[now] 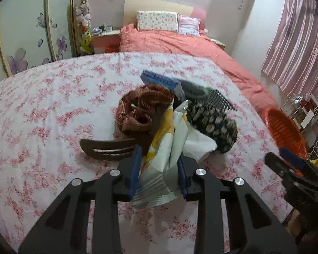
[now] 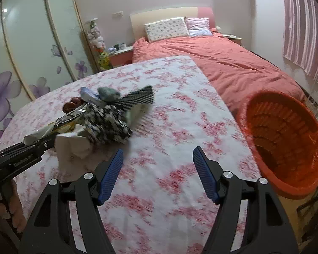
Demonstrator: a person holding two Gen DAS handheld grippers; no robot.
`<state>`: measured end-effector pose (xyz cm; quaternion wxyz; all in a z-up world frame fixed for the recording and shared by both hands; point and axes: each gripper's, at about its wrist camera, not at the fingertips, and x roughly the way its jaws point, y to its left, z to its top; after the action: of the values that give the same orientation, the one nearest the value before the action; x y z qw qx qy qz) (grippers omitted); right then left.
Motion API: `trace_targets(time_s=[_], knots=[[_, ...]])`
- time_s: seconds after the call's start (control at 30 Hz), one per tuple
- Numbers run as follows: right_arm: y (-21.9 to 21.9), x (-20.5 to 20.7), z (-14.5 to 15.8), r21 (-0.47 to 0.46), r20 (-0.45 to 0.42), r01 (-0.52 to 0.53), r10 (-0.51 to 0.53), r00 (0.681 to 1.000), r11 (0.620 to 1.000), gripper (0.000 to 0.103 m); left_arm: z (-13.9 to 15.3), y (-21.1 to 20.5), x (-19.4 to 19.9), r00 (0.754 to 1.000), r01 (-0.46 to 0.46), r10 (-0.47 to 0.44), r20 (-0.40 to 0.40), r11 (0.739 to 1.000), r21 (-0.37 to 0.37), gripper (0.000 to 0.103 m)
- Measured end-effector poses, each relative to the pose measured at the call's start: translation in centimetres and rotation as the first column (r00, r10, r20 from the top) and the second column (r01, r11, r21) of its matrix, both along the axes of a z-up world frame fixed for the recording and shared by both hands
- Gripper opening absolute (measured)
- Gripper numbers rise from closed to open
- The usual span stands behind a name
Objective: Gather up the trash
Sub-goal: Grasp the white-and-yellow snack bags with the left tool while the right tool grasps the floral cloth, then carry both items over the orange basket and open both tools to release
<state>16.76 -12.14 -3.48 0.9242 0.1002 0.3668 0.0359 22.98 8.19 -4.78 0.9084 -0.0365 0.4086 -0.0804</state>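
A crumpled white and yellow snack wrapper (image 1: 165, 135) lies at the front of a small pile on the floral sheet (image 1: 42, 110). My left gripper (image 1: 159, 154) has its blue pads pressed on the wrapper's near end. The right wrist view shows the same grip from the side, with the left gripper (image 2: 49, 140) closed on the wrapper (image 2: 67, 120). My right gripper (image 2: 159, 150) stands open above bare sheet, nothing between its fingers. An orange basket (image 2: 286, 144) sits tilted just to its right. The right gripper (image 1: 286, 158) also shows at the right edge of the left wrist view, beside the basket (image 1: 284, 127).
The pile also holds a brown scarf (image 1: 142, 108), a brown hair clip (image 1: 108, 148), a dark patterned cloth (image 1: 214, 124), a black comb (image 1: 220, 100), a blue pack (image 1: 159, 80) and white tissue (image 1: 199, 144). A salmon duvet (image 1: 180, 44) lies beyond, a wardrobe on the left, a curtain on the right.
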Motion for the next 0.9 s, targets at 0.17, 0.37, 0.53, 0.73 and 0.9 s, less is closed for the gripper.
trace_targets(time_s=[0.17,0.37,0.53,0.73,0.9], knots=[[1.4,0.9,0.8,0.030,0.025,-0.034,0.033,0.999,0.999,0.068,2.0,0.9,-1.0,0.999,-0.007,0.008,0.042,1.000,-0.031,0.031],[3.2,2.1,1.3,0.044,0.041,-0.061,0.059,0.997,0.997,0.068,4.6,1.9,-2.5,0.995,-0.005,0.013,0.102,0.997,-0.077,0.031],[4.6,3.3,1.5,0.045,0.051,-0.076,0.074,0.996,0.996,0.068,6.5,3.0,-3.2,0.989,-0.019,0.034,0.147,0.995,-0.102,0.031],[6.5,4.8,0.5,-0.009,0.011,-0.099,0.099,0.995,0.995,0.068,7.1,4.5,-3.1,0.986,-0.059,0.076,0.148,0.991,-0.118,0.031],[6.3,5.2,-1.2,-0.017,-0.057,-0.098,0.097,0.994,0.995,0.014,7.0,5.2,-3.2,0.985,-0.081,0.098,0.140,0.989,-0.124,0.031]])
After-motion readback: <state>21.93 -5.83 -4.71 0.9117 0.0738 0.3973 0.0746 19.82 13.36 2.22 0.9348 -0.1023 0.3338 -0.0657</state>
